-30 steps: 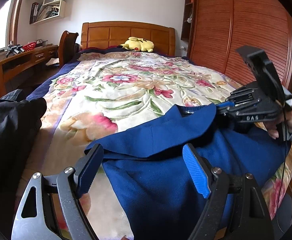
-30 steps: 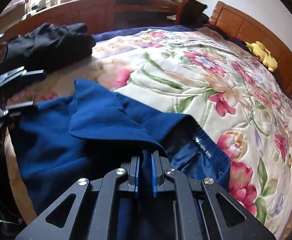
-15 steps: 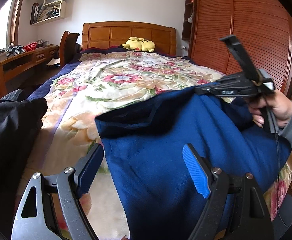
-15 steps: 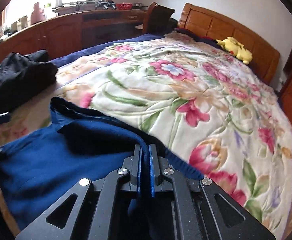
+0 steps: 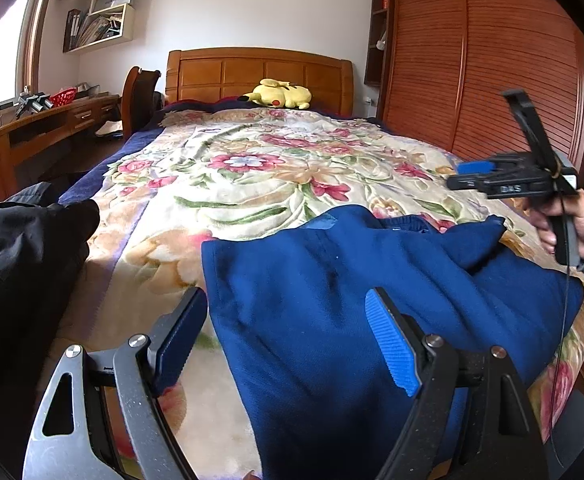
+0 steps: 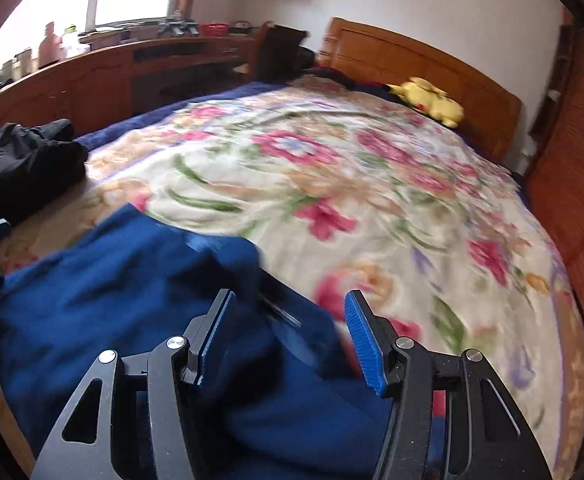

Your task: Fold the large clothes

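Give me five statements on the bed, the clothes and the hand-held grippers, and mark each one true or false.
1. The blue garment lies on the floral bedspread. True.
2. The right hand-held gripper is clamped on the blue garment. False: its jaws have just been opening and stand apart, with no cloth pinched between the pads.
3. A yellow plush toy lies by the headboard. True.
4. The black garment lies on top of the blue one. False: it sits apart, at the bed's edge.
5. The left hand-held gripper is shut. False: its jaws are wide open.
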{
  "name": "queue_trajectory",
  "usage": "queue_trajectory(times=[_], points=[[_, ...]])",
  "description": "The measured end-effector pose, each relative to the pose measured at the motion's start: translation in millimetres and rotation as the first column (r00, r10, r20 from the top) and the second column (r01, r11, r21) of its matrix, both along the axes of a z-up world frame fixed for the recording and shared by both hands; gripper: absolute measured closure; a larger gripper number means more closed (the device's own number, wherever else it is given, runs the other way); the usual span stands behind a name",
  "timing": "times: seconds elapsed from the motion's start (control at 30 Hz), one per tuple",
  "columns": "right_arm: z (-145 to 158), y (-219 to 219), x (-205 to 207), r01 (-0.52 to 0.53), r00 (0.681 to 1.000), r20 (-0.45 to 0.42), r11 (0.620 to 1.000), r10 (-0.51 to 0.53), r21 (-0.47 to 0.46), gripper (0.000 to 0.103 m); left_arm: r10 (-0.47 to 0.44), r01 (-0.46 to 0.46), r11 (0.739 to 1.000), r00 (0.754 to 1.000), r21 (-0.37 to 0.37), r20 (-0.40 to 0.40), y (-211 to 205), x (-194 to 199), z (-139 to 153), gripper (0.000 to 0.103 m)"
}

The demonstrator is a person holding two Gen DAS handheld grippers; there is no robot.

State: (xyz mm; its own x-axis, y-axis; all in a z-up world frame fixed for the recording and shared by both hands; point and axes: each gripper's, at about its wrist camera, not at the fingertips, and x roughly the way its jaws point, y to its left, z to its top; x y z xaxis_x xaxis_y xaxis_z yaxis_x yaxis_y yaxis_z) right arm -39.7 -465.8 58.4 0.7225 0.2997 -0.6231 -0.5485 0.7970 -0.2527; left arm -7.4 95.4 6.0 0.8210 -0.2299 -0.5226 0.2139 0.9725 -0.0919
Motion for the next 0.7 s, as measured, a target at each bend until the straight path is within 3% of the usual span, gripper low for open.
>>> queue_trajectory(times=[0.37, 0.5, 0.7], points=[[-14, -145, -1, 0.293, 0.955, -0.051, 0.955, -0.291, 0.044, 0.045, -0.04, 0.04, 0.999, 0.999, 0.017, 0.007, -20, -2, 0, 0.021], [-27, -163, -11, 0.312, 0.948, -0.081, 0.948, -0.307, 0.066, 0.045, -0.048, 0.048, 0.999, 0.999, 0.022, -0.001, -24, 0, -3, 0.021], [-42, -168, -14, 0.28, 0.954, -0.119, 0.959, -0.275, 0.028, 0.045, -0.057, 0.057, 0.998, 0.998, 0.032, -0.006, -28, 1, -5, 0.021]])
